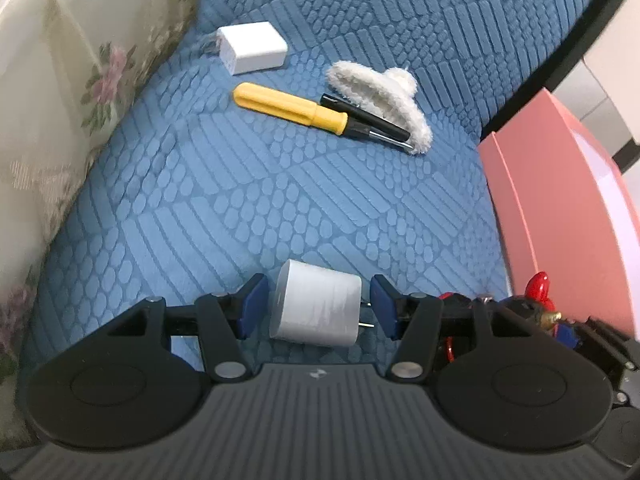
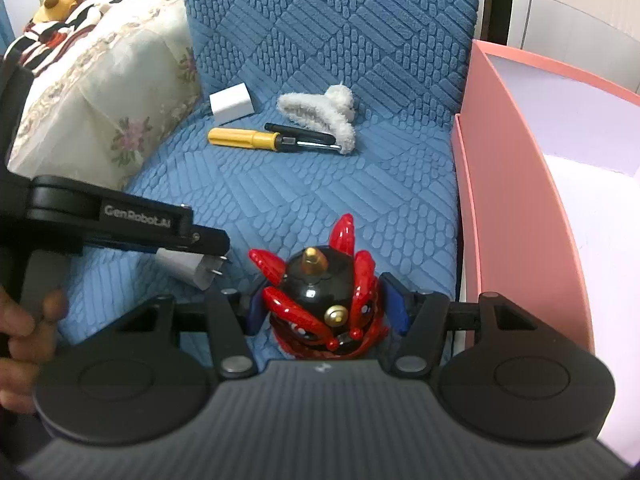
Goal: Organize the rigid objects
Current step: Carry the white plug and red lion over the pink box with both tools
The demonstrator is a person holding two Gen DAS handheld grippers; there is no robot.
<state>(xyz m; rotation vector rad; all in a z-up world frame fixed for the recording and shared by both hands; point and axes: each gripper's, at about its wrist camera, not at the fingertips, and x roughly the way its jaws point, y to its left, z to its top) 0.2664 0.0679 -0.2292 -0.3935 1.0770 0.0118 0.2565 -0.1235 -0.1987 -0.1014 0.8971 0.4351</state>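
My left gripper (image 1: 316,306) is open around a small white plug adapter (image 1: 316,308) lying on the blue sofa seat (image 1: 240,200); there are gaps on both sides of it. The adapter also shows in the right wrist view (image 2: 188,270), under the left gripper's finger (image 2: 120,222). My right gripper (image 2: 326,306) has its blue pads at both sides of a red and black figurine (image 2: 324,300) standing on the seat; whether they press it I cannot tell. Farther back lie a white charger block (image 1: 254,52), a yellow-handled screwdriver (image 1: 292,108), a black pen (image 1: 366,116) and a white fluffy hair clip (image 1: 380,96).
A pink box (image 2: 504,208) with a white inside stands at the right of the seat, open at the top. A floral cushion (image 2: 108,100) lies at the left, with a striped plush toy (image 2: 68,8) behind it. The blue backrest (image 2: 328,20) rises behind the objects.
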